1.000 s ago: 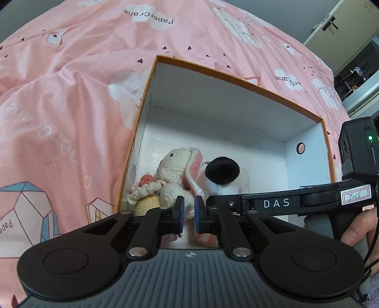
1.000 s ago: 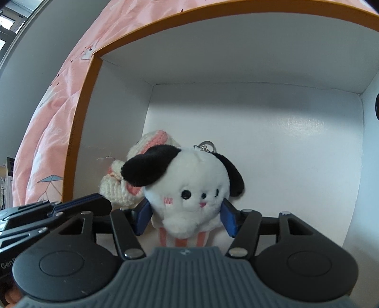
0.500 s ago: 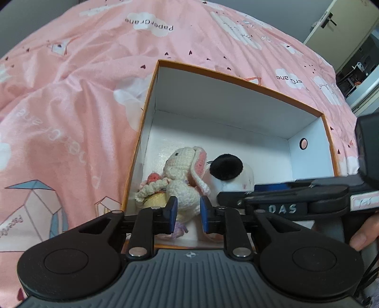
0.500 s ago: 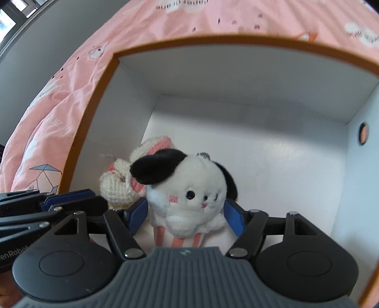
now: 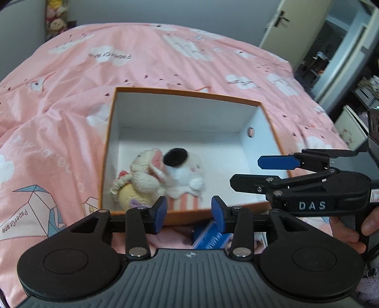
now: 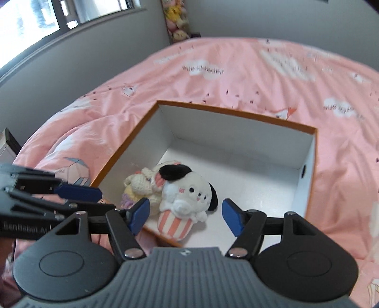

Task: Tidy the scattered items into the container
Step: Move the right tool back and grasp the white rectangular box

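An orange box (image 5: 111,132) with a white inside lies on the bed. In its near left corner lie a cream crochet bunny (image 5: 144,175) and a white dog plush (image 5: 184,175) with black ears in a striped cup, leaning together. My left gripper (image 5: 189,212) hovers over the box's near rim, its jaws opening, nothing between them. A blue packet (image 5: 210,237) lies on the bed below it. In the right wrist view my right gripper (image 6: 186,213) hangs above the box (image 6: 236,113), jaws apart and closing, clear of the dog (image 6: 189,196) and bunny (image 6: 139,184).
A pink duvet (image 6: 236,71) covers the bed all around the box. Soft toys (image 6: 176,21) are stacked at the far wall. A door and shelves (image 5: 355,59) stand to the right, a window (image 6: 35,19) to the left. A hand (image 5: 350,234) holds the right gripper's handle.
Both grippers have drawn back and up out of the box. The left jaws went from shut to apart. The right pads have left the dog plush, which stays in the box.
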Action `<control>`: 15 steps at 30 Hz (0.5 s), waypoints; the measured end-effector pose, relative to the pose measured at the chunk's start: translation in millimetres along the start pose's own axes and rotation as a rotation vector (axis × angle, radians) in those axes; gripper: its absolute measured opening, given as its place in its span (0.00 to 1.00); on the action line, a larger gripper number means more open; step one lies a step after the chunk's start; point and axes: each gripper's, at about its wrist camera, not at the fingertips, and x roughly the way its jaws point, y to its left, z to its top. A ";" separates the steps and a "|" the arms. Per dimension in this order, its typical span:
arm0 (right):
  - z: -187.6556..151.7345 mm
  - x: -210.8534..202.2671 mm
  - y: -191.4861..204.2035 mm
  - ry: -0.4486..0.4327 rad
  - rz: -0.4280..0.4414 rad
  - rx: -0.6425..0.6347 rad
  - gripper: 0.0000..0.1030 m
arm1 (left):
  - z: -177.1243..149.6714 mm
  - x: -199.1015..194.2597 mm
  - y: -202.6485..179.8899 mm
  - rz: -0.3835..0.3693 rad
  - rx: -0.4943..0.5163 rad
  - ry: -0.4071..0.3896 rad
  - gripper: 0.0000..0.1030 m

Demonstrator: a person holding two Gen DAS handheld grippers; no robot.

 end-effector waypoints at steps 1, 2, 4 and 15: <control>-6.5 -4.4 0.8 -0.016 -0.005 -0.007 0.65 | -3.6 -3.1 -2.2 -0.005 0.010 -0.001 0.47; -13.9 -9.7 0.9 -0.032 -0.008 -0.012 0.65 | -7.3 -6.0 -3.7 -0.008 0.020 -0.003 0.47; -29.4 -23.1 0.5 -0.061 -0.020 -0.025 0.65 | -14.8 -10.7 -6.8 -0.005 0.040 0.001 0.49; -95.9 -46.8 5.3 -0.111 -0.147 -0.069 0.66 | -58.9 -19.4 -4.9 0.043 0.031 0.033 0.52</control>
